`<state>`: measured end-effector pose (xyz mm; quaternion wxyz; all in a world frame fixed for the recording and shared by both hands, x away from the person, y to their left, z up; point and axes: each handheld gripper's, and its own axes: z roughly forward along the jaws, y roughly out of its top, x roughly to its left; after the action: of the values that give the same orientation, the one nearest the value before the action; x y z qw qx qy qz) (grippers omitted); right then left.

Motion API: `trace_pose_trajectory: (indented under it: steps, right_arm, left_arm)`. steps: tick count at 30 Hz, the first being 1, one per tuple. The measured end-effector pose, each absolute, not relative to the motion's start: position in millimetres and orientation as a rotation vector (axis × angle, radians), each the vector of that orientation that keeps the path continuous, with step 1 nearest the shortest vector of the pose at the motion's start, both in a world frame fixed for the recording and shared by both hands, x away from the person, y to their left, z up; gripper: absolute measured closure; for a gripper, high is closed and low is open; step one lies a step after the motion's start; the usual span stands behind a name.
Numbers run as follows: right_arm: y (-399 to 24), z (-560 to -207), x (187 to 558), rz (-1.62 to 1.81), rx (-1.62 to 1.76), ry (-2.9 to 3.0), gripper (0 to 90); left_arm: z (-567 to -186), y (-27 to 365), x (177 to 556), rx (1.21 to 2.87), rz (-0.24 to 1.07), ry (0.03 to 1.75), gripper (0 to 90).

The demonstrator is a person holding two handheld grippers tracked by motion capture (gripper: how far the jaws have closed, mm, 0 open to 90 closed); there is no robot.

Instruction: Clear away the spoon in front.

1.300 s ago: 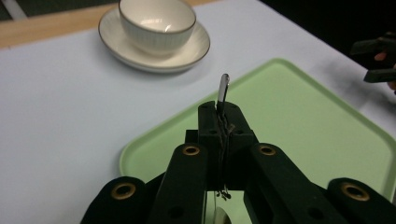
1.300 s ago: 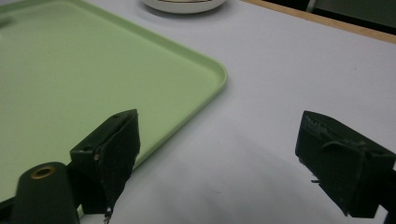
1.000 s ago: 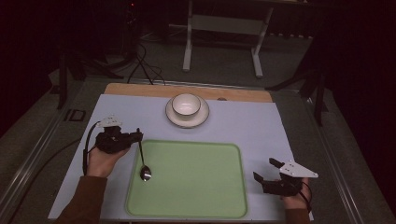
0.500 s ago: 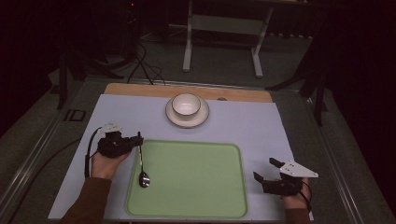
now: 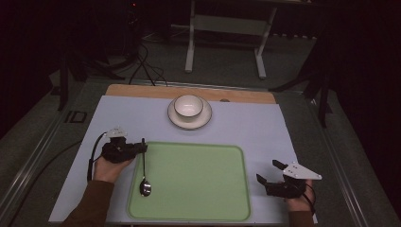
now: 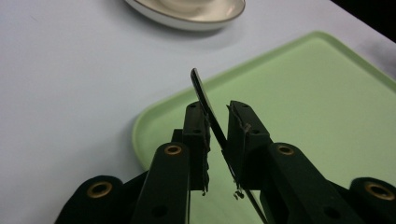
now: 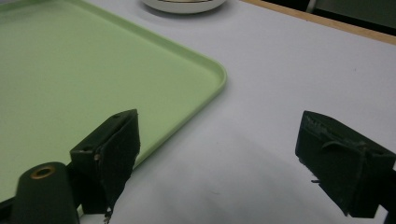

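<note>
green tray (image 5: 198,184) lies near the middle of the pale blue table cover (image 5: 246,127), with a white bowl (image 5: 188,105) on a saucer (image 5: 189,119) beyond its far edge. the spoon (image 5: 144,177) rests at the tray's left edge, handle end up between the left gripper (image 5: 142,147). its jaws have just been opening, a narrow gap beside the handle. the right gripper (image 5: 270,172) sits right of the tray, jaws wide, holding nothing.
</note>
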<state>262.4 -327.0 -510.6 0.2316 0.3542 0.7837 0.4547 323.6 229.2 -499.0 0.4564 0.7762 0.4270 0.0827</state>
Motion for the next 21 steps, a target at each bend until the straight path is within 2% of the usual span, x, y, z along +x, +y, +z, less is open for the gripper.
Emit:
trace_pose_trajectory:
  steps: [15,18,21]
  right_arm:
    - [-326,-511,263,1.246,0.972,2.158,13.6]
    - [-326,-511,262,1.243,0.973,2.159,13.6]
    - [-326,-511,262,1.243,0.971,2.16,13.6]
  left_arm:
    - [-522,225,332,1.959,0.176,1.076,70.8]
    - [-526,222,335,1.984,0.204,1.106,57.2]
    - [-526,218,336,1.986,0.285,1.125,42.6]
